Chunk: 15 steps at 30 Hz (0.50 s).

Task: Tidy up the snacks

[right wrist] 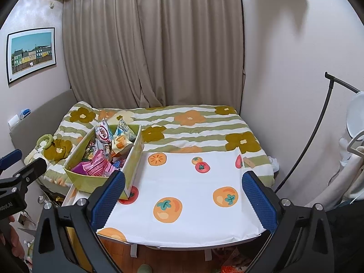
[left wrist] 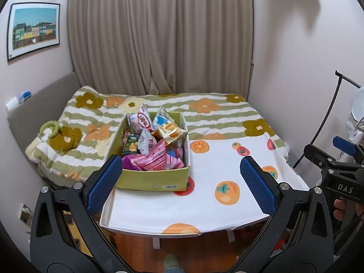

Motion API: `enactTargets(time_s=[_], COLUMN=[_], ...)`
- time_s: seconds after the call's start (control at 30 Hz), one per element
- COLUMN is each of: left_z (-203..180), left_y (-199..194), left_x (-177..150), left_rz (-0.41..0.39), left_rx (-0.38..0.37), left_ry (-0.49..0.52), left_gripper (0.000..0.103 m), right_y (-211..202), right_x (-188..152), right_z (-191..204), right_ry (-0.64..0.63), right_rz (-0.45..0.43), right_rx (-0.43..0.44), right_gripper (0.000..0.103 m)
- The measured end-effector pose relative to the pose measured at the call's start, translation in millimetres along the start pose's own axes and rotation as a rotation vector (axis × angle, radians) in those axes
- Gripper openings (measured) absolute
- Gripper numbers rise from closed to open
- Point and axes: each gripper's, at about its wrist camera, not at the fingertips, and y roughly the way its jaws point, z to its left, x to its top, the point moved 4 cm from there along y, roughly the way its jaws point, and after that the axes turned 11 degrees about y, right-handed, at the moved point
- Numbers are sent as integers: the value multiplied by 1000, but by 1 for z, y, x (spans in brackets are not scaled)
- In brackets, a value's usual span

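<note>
A green cardboard box [left wrist: 150, 178] [right wrist: 85, 182] stands on the left part of a small table covered in a white cloth with orange fruit prints [left wrist: 223, 159] [right wrist: 191, 182]. The box is full of several snack packets [left wrist: 151, 144] [right wrist: 107, 150] in pink, white, orange and green wrappers. My left gripper [left wrist: 182, 182] hovers open above the table's near edge, its left finger near the box's front left corner. My right gripper [right wrist: 183, 195] is open too, over the bare cloth to the right of the box. Neither holds anything.
Behind the table lies a bed with a green-striped flowered quilt [left wrist: 204, 111] [right wrist: 193, 125], and a green ring toy [left wrist: 51, 128] rests on its left. Curtains and walls close the back. A black stand [right wrist: 318, 125] and white items stand at the right. Wooden floor shows below.
</note>
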Motion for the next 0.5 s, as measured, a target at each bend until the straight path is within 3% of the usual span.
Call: enactTargets(time_s=[0.5], left_z=[1], left_y=[5], left_x=[1], left_rz=[-4], left_rx=[8], left_ry=[-1], left_gripper=[103], right_y=[10], right_x=[2], right_z=[1], right_ry=[-7], right_rz=[3], right_rx=[-5], right_gripper=[102])
